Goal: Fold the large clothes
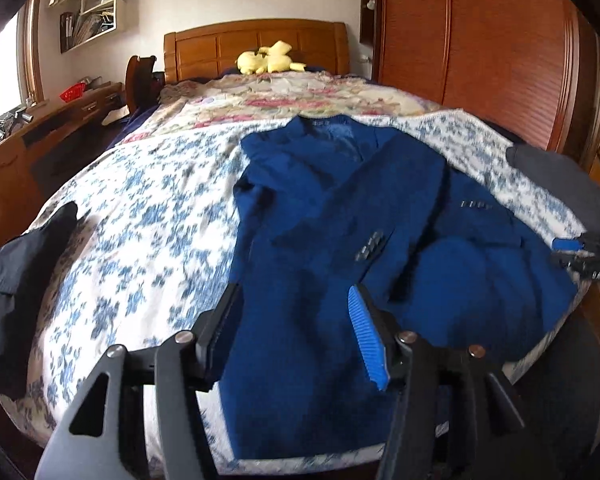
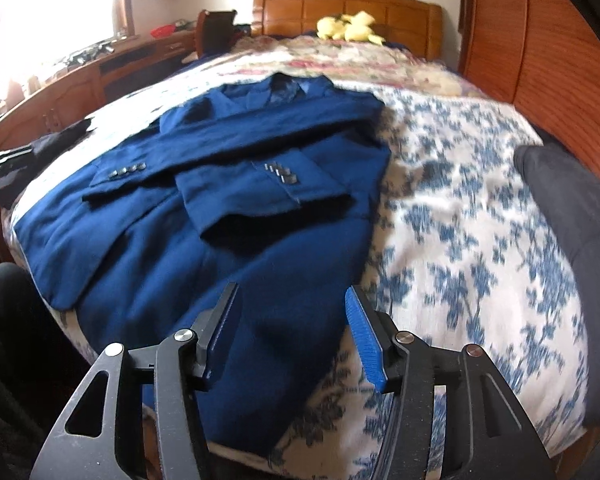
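Nearest the left wrist camera: left gripper (image 1: 296, 330), jaws apart, nothing pinched, hovering over the near hem of the blue jacket (image 1: 340, 240). Nearest the right wrist camera: right gripper (image 2: 290, 334), jaws likewise apart and empty, above the jacket's near edge where it meets the flowered bedspread (image 2: 460, 220). Jacket spread flat on the bed, collar toward the wooden headboard (image 2: 348, 10), both sleeves folded across the front, cuff buttons (image 2: 280, 174) showing. Dark clothes (image 1: 16, 264) at the left edge of the bed, another dark piece (image 2: 572, 208) at the right edge. Yellow soft toy (image 1: 266, 60) by the headboard. Wooden wardrobe (image 1: 480, 48) on the right, desk (image 1: 40, 144) on the left.
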